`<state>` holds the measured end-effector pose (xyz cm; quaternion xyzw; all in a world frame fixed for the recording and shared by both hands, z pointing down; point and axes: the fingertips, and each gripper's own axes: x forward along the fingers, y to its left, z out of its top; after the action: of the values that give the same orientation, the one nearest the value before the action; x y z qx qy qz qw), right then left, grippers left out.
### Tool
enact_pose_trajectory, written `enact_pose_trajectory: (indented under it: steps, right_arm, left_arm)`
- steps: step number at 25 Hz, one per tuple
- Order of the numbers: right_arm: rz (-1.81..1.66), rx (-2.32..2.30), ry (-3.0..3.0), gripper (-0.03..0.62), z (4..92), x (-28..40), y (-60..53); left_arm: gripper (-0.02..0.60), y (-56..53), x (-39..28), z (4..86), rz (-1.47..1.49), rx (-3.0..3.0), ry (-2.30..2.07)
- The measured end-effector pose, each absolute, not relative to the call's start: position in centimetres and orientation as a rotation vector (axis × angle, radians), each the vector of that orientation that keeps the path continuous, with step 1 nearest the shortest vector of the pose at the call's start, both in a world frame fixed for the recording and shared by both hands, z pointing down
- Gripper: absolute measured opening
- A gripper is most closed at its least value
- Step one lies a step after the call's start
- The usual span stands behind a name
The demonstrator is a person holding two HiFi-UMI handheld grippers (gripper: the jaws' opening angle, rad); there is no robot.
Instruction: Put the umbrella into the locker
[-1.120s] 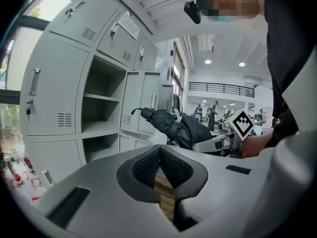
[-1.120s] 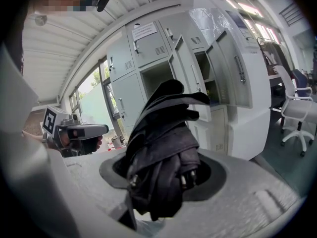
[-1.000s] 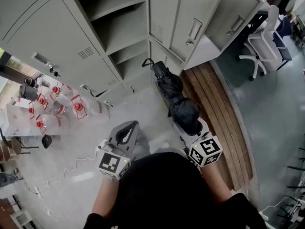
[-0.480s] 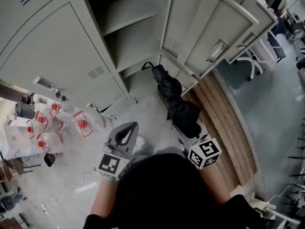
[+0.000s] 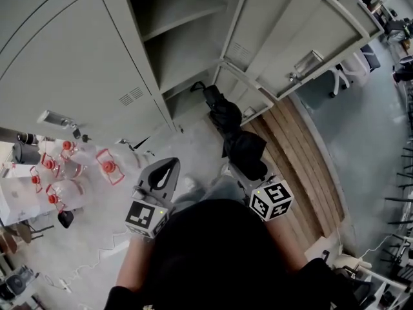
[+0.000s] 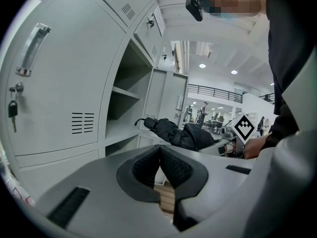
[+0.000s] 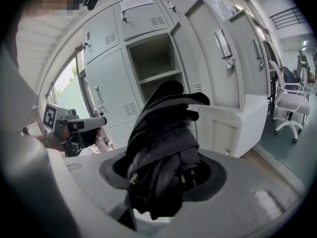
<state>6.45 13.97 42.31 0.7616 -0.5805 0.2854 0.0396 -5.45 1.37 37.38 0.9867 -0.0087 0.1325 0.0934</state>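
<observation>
Right gripper (image 7: 163,178): your jaws pinch the folded black umbrella (image 5: 236,133) at its near end | umbrella: held off the floor, hooked handle aimed at the open locker (image 5: 188,45), just at the front edge of its lower shelf | left gripper (image 6: 160,158): your jaws are pressed together, nothing between them.

The umbrella (image 5: 239,141) reached the mouth of the locker (image 5: 187,57). Bottles (image 5: 61,173) stood left of it, and boards (image 5: 303,166) lay right.
</observation>
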Motion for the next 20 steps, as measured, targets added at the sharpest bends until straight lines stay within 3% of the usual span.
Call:
enact_pose_trajectory:
  steps: [20]
  right_arm:
    - [1.007, 1.931, -1.878, 0.244, 54.4, 10.3, 6.0]
  left_arm:
    - [0.009, -1.6, -5.8, 40.7, 0.509, 2.795, -0.443]
